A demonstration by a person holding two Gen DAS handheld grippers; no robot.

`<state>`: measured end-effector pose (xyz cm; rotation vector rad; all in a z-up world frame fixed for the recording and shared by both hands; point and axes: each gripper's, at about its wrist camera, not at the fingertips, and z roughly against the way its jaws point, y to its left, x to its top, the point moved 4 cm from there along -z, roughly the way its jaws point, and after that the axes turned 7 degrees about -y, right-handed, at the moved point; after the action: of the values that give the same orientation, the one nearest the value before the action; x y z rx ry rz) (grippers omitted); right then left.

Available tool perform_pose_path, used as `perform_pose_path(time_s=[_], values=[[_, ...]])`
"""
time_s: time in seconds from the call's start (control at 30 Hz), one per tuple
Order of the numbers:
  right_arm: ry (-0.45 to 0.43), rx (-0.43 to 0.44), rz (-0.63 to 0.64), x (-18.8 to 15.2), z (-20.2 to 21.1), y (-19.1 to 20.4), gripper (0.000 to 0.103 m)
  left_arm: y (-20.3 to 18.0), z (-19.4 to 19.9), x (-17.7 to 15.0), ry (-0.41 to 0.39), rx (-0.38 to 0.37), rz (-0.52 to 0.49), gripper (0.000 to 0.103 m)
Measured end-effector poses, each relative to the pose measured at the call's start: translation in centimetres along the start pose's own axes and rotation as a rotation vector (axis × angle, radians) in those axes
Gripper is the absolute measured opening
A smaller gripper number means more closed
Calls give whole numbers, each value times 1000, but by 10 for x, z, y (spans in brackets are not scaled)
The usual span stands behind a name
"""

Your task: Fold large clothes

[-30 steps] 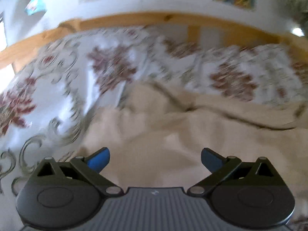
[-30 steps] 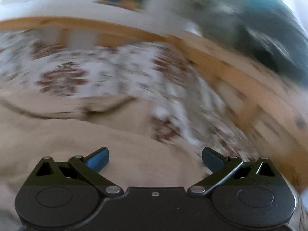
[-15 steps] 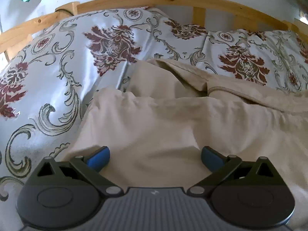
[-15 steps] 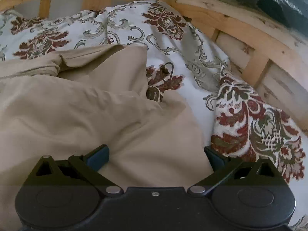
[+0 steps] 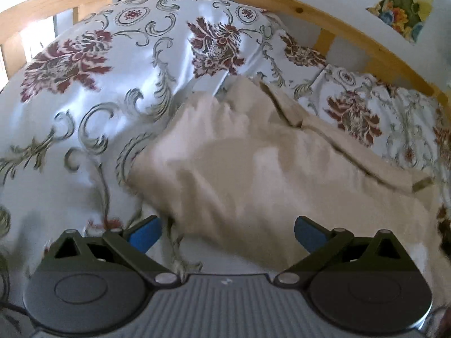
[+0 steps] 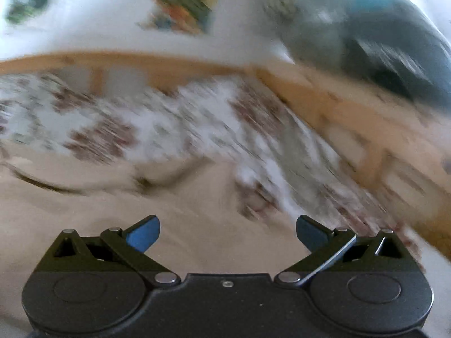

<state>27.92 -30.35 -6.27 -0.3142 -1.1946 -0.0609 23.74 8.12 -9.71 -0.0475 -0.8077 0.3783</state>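
Observation:
A large beige garment point(image 5: 253, 174) lies crumpled on a bed with a floral cover point(image 5: 98, 107). My left gripper point(image 5: 227, 233) is open and empty, over the garment's near left edge. In the right wrist view, which is blurred by motion, the same beige garment point(image 6: 112, 211) fills the lower left. My right gripper point(image 6: 227, 232) is open and empty above it, near its right side.
A wooden bed frame point(image 5: 366, 45) curves behind the floral pillows, and it shows in the right wrist view point(image 6: 352, 118) too. A white wall with colourful pictures point(image 5: 406, 2) stands behind. A dark blue-grey object point(image 6: 380, 36) lies beyond the frame at upper right.
The left gripper has swung left, so the garment's left edge now lies between its fingers. The right gripper has tilted up and is moving fast; its view went from sharp to blurred.

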Motion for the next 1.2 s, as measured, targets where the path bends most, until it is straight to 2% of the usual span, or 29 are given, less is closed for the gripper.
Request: perform_pose_path(time_s=[0.1,0.23,0.37,0.47,0.5,0.63,0.67,0.77,0.9,1.0,1.1,1.2], values=[[-107,144,58,10,2,31,102,2,-3,-11,-15,57,-24,103],[-213,244,192,16,-12,67,102,3,-17,-12,12,18,13,103],[-240,251,172,24,-39,83,102,11,-25,-16,18,-22,90,103],[-214,239,193,27,-60,94,102,14,-27,-17,21,-37,114,103],[-192,241,195,27,-68,98,102,14,-27,-18,23,-41,120,103],[-14,284,242,5,-100,114,102,19,-27,-18,31,-54,164,103],[1,285,249,2,-103,115,102,21,-25,-16,22,-44,174,103],[-28,289,236,6,-97,111,102,30,-19,-11,-16,-16,210,103],[-54,272,245,13,-73,103,102,40,-34,-10,33,-44,286,103],[-57,271,211,20,-44,97,102,48,-43,-7,41,-52,350,103],[-156,214,156,34,-23,94,102,52,-44,-7,53,-58,405,103],[-216,191,159,45,-32,105,102,50,-42,-9,64,-62,388,103]])
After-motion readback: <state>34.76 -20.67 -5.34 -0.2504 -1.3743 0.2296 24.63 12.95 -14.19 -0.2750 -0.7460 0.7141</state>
